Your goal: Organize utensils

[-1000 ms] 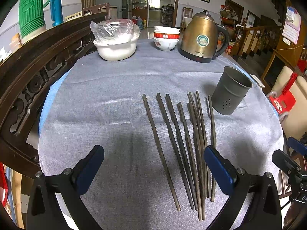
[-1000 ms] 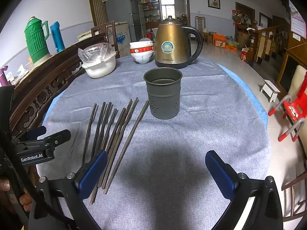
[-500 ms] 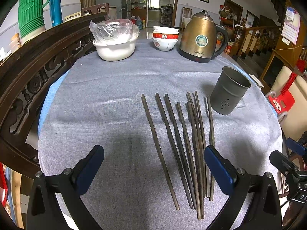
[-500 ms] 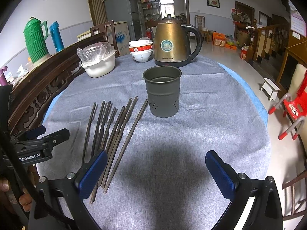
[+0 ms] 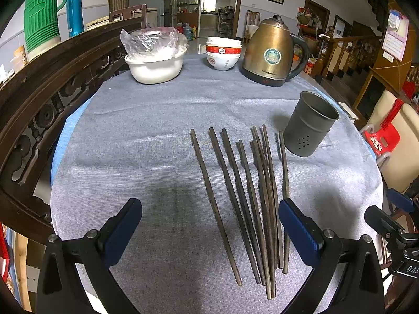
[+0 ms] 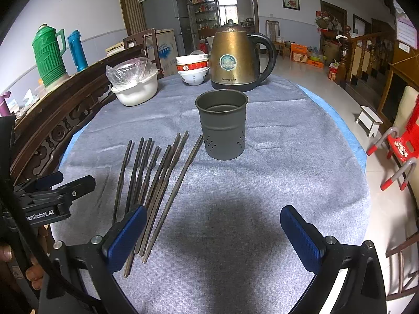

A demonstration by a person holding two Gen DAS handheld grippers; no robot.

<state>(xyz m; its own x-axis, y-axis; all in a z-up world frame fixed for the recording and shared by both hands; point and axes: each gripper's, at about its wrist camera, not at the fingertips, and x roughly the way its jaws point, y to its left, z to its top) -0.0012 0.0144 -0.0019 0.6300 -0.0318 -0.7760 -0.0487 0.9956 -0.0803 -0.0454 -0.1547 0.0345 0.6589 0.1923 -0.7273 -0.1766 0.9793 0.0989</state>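
Chopsticks flat beside upright holder — kettle, bowls beyond — both tongs wide, empty.

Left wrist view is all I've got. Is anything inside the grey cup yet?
Observer: No. The right wrist view looks down into the cup, and its bottom is bare.
Operator: Is the right gripper holding anything?
Observer: No, the right gripper is open and empty.
Operator: Where does it point?
Observer: At the cup, with the chopsticks left of centre.
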